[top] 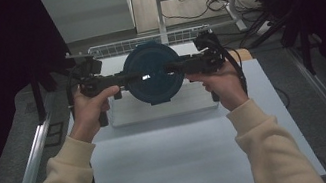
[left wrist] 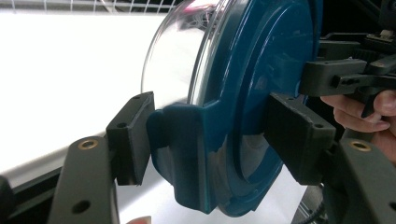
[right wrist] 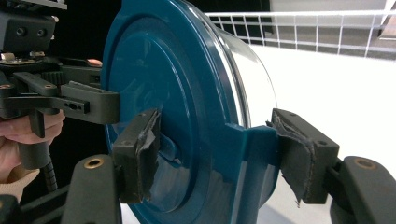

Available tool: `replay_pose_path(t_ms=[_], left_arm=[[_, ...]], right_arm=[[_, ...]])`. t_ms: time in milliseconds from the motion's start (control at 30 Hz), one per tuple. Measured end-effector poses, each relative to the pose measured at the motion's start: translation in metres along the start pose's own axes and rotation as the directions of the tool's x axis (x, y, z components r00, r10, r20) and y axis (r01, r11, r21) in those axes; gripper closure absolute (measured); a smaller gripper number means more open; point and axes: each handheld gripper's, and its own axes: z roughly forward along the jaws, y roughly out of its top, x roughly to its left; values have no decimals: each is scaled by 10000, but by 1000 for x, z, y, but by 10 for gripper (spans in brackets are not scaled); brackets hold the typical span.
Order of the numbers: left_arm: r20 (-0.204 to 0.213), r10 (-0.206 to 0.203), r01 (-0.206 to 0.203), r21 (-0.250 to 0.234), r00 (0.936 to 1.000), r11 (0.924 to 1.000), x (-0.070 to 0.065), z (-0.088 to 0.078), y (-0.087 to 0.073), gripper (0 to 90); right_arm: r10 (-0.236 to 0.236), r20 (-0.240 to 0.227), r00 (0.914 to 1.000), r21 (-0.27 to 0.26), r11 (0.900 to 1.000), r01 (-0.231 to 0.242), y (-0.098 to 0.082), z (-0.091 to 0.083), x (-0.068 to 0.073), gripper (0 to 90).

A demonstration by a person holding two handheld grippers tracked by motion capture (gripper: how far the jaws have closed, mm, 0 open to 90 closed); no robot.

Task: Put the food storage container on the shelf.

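A round clear container with a dark blue lid (top: pixel 152 73) hangs above the table between my two grippers. My left gripper (top: pixel 131 78) comes in from the left and is shut on the lid's left latch tab. In the left gripper view, its pads (left wrist: pixel 130 137) clamp the blue tab and lid rim (left wrist: pixel 243 93), and my right gripper (left wrist: pixel 336 77) shows beyond. My right gripper (top: pixel 174 68) is shut on the opposite latch. The right gripper view has the jaws (right wrist: pixel 219 156) pressing the blue lid (right wrist: pixel 177 93) and its tab, with my left gripper (right wrist: pixel 70 100) behind.
Under the container lies a white raised board (top: pixel 163 106) on the pale blue table top (top: pixel 178 160). A white wire rack (top: pixel 142 42) runs along the table's far edge. Metal rails (top: pixel 32 165) flank both sides, and cables lie on the floor behind.
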Motion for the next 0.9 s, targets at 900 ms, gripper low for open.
replay_pose_path(t_ms=[900], left_arm=[[50, -731, 726, 682, 9973, 9950, 52, 41, 41, 344]], right_arm=[[750, -7, 9972, 545, 9957, -748, 33, 42, -55, 345]])
